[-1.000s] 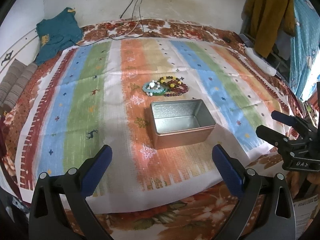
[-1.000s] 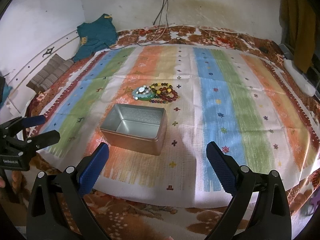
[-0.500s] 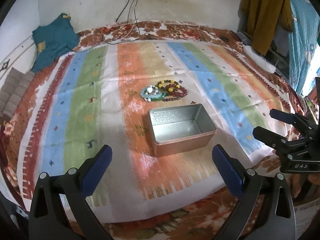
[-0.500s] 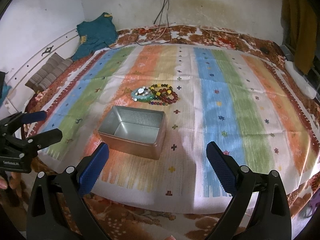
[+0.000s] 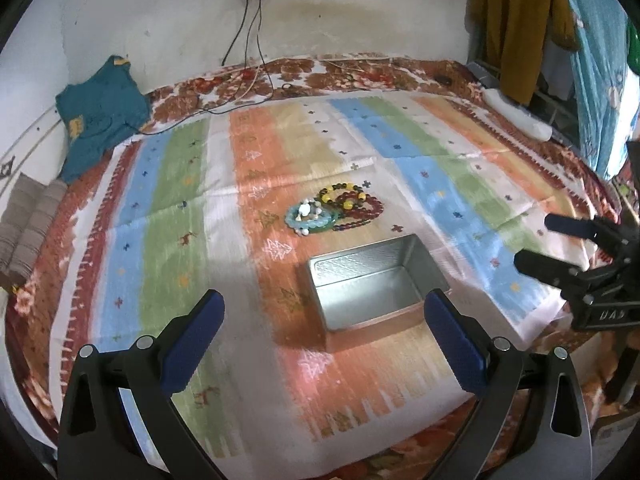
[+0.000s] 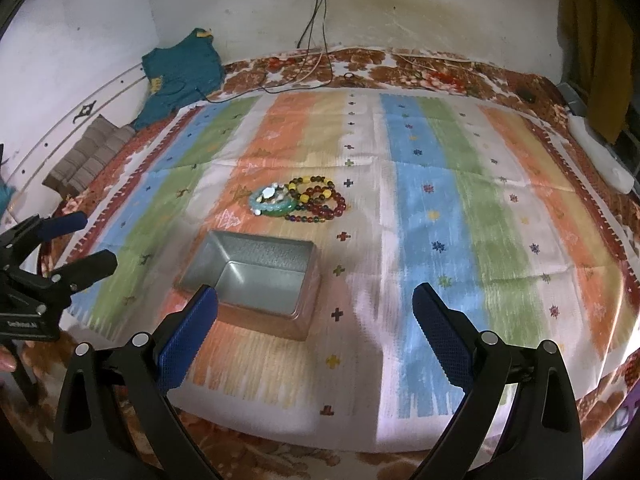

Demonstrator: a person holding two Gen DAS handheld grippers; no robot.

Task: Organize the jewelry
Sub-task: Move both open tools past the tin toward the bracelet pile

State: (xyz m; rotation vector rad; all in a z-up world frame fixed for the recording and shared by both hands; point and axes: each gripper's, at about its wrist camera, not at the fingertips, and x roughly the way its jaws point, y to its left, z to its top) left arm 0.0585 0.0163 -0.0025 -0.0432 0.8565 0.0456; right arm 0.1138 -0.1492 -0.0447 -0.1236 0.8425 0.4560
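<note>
Beaded bracelets [image 5: 334, 211] lie heaped beside empty tin [image 5: 376, 280]; both claws spread apart.

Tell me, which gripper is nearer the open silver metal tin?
Neither clearly: the left gripper and right gripper both hover open, just short of the tin, not touching it.

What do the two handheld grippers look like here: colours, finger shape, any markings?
Both the left gripper and right gripper have black frames with silver rivets and long tapered fingers faced with textured blue pads. Small white lettering marks each body, too blurred to read. No cables or sleeves are visible.
</note>
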